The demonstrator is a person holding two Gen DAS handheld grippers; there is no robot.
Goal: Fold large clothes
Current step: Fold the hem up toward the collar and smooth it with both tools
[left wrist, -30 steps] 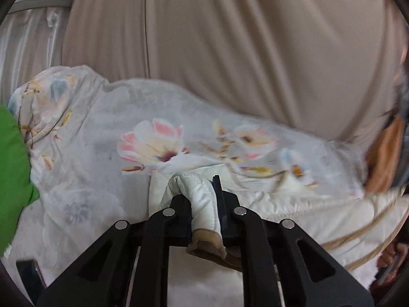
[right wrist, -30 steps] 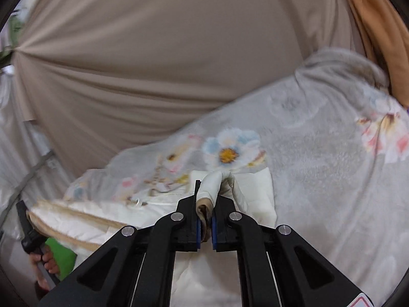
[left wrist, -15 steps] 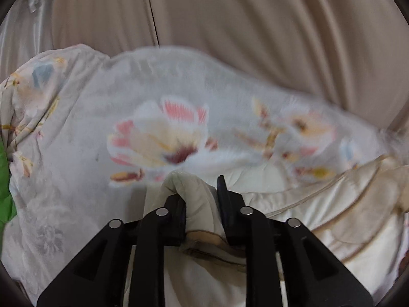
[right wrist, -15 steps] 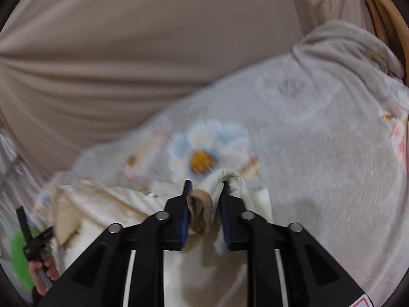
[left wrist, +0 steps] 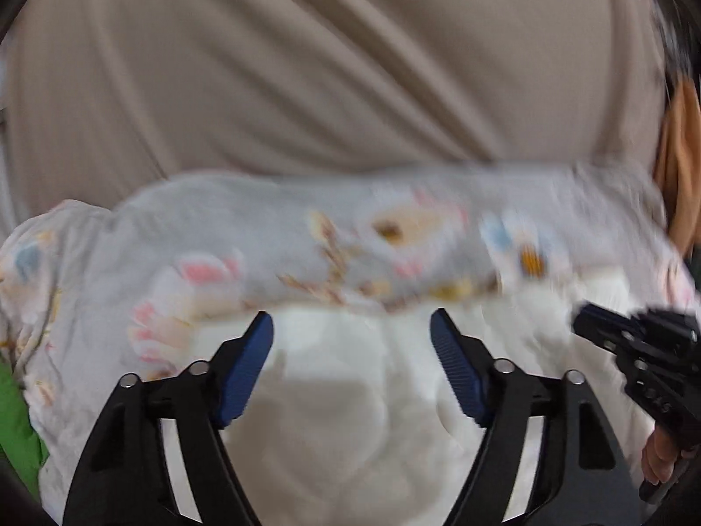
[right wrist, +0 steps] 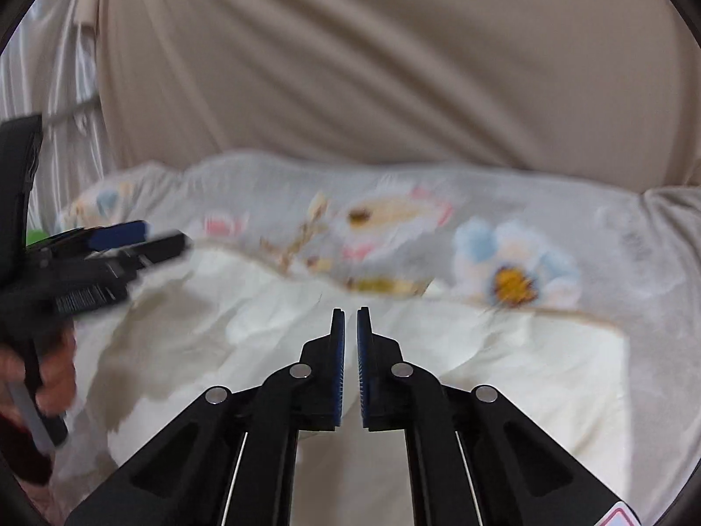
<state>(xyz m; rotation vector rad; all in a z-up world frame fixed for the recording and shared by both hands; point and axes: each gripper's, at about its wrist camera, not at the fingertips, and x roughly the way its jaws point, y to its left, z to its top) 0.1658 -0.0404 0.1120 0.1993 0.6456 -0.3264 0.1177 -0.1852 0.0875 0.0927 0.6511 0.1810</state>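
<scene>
Two grippers over bed. Floral blanket (right wrist: 438, 228) spread wide; cream garment (left wrist: 350, 394) lies on it, below and ahead of both. Left gripper (left wrist: 352, 337): jaws wide apart, garment between, untouched. Right gripper (right wrist: 350, 320): jaws nearly together, nothing clamped.

1. The bed is covered by a pale grey fleece blanket (right wrist: 613, 236) printed with pink, blue and yellow flowers; the mattress itself is hidden.
2. The blanket reaches to the bed's far edge, where it meets a beige curtain (right wrist: 394, 65).
3. A cream-white garment (right wrist: 504, 359) lies directly on the blanket, across the near part of the bed, rumpled on its left and flatter on its right.
4. Its far edge has a thin tan trim and sits just below the blue flower.
5. Something bright green (left wrist: 17, 429) shows at the bed's near left edge, beside the blanket.
</scene>
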